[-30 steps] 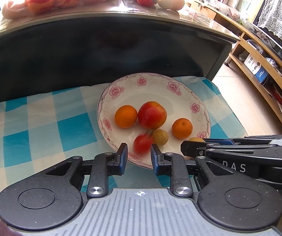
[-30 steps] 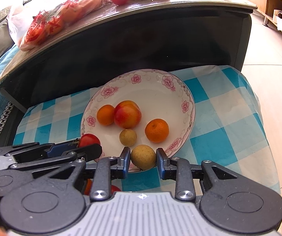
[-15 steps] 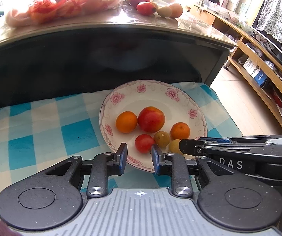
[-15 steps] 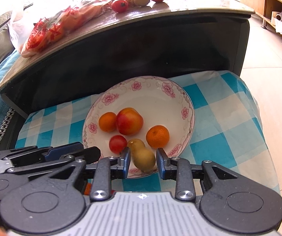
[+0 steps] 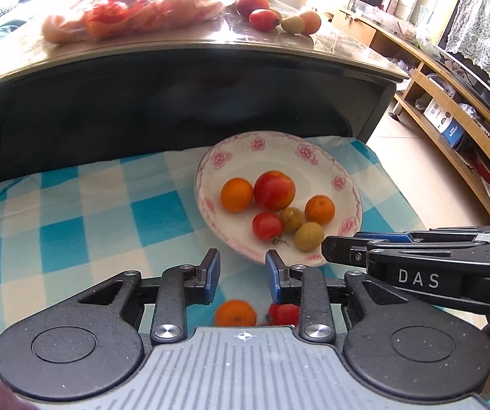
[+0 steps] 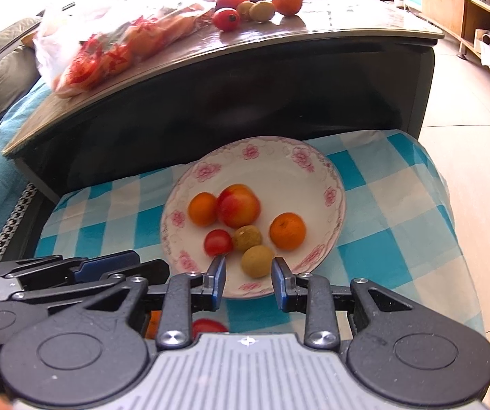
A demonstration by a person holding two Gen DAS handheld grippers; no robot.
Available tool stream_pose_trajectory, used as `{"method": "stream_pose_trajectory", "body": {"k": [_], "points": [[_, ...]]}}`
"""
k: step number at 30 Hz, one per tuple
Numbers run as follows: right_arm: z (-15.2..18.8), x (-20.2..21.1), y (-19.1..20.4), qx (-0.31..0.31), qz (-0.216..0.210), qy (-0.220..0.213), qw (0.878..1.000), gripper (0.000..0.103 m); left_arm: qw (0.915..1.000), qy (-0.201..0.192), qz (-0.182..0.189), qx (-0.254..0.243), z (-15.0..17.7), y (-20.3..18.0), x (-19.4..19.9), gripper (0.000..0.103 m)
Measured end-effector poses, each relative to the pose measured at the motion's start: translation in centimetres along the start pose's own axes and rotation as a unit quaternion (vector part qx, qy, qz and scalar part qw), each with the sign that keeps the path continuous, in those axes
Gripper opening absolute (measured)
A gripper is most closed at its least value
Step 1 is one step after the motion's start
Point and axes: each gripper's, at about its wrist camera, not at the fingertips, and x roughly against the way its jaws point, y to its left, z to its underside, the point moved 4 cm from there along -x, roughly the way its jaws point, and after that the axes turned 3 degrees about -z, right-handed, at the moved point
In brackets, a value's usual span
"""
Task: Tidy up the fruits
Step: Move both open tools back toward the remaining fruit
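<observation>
Tabletop: dark, glossy, across the upper half of both views. On it, upper left, a clear plastic bag of red-orange contents, lying long and slanted down to the left. Beside it, upper centre, a loose cluster: red tomato, a larger red fruit behind it, two small tan fruits, one orange.

Checked cloth: blue and white, covers the lower surface in front of the tabletop.

Plate: white, pink flower rim, sits on the cloth at centre frame. Contents, six pieces: red-yellow apple at the middle; orange touching its left side; second orange apart at the right; cherry tomato and a tan round fruit touching in front of the apple; second tan fruit nearest the front rim. The tomato's stalk end points toward the bottom of the left view. The rest are round, no long axis to record.

My left jaws: parted wide, nothing between them, just short of the plate's front rim. Below them on the cloth, an orange and a red tomato, partly hidden.

My right jaws: parted wide, gripping nothing; the near tan fruit sits just ahead of the gap, touching neither pad.
</observation>
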Motion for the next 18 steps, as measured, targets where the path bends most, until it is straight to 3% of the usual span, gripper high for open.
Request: {"method": "stream_pose_trajectory", "body": {"k": [8,18], "points": [[2.1,1.2,2.4,0.023,-0.01,0.012,1.0,0.032,0.9999,0.012,-0.001,0.001,2.5,0.9,1.3,0.039],[4.4,1.6,3.3,0.021,-0.024,0.033,0.999,0.032,0.9993,0.037,-0.001,-0.002,5.1,1.4,0.2,0.039]]}}
